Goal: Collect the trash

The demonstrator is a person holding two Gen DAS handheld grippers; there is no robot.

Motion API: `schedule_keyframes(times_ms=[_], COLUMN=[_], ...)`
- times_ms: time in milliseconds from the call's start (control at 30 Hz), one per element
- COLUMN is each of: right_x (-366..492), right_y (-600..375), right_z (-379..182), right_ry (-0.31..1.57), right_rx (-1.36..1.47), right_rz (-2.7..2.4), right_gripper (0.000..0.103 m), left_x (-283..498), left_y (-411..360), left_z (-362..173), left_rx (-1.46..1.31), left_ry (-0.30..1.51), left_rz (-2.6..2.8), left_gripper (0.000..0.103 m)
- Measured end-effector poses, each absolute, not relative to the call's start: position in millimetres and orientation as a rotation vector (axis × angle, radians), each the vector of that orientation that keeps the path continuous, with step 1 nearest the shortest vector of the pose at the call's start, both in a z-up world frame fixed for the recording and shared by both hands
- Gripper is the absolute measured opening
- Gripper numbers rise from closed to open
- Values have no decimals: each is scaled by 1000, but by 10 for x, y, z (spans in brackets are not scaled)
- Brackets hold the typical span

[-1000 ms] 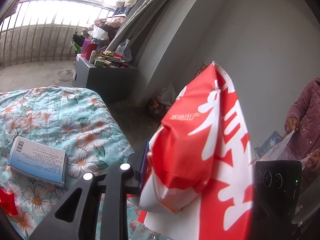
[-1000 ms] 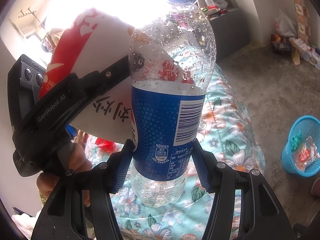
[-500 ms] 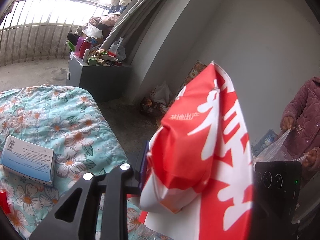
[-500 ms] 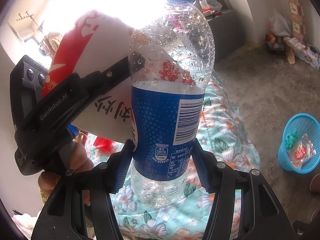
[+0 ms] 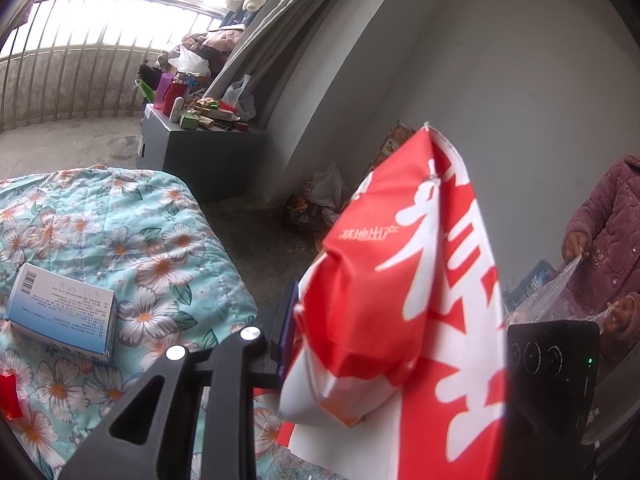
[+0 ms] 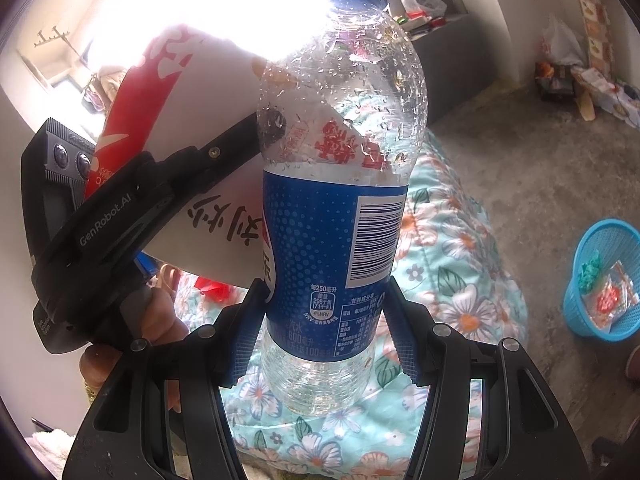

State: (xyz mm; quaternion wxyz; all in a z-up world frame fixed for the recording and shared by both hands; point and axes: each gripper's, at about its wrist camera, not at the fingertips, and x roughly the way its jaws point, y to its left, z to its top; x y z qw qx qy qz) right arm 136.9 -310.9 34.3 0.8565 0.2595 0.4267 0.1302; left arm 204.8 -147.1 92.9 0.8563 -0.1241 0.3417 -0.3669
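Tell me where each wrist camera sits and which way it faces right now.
Left wrist: on the left gripper, facing across the floral quilt toward a grey cabinet; its finger clamps a red-and-white bag.
Right wrist: on the right gripper, angled down over the bed toward a blue basket; both fingers grip a plastic bottle.
Shared: bag, quilt, cabinet.

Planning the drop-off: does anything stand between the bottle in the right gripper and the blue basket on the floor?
Nothing visible does. The bottle, clamped in the right gripper, is held above the floral quilt; past the quilt's edge only bare floor leads to the blue basket.
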Motion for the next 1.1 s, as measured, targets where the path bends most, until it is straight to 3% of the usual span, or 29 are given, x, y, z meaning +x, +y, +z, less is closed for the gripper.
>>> schedule_keyframes(times_ms=[767, 1100], right_x=[1382, 1187], right_y=[-3187, -3645], right_z=[259, 211], right_ry=[895, 800], right_rx=[578, 691], right_rz=[269, 189], right_gripper=[55, 54], left_x=[2044, 2150], left_y=[-1515, -2061], left_z=[937, 1038], left_rx=[-262, -209], left_ry=[741, 760], left_rz=[-772, -851], left_gripper=[25, 25])
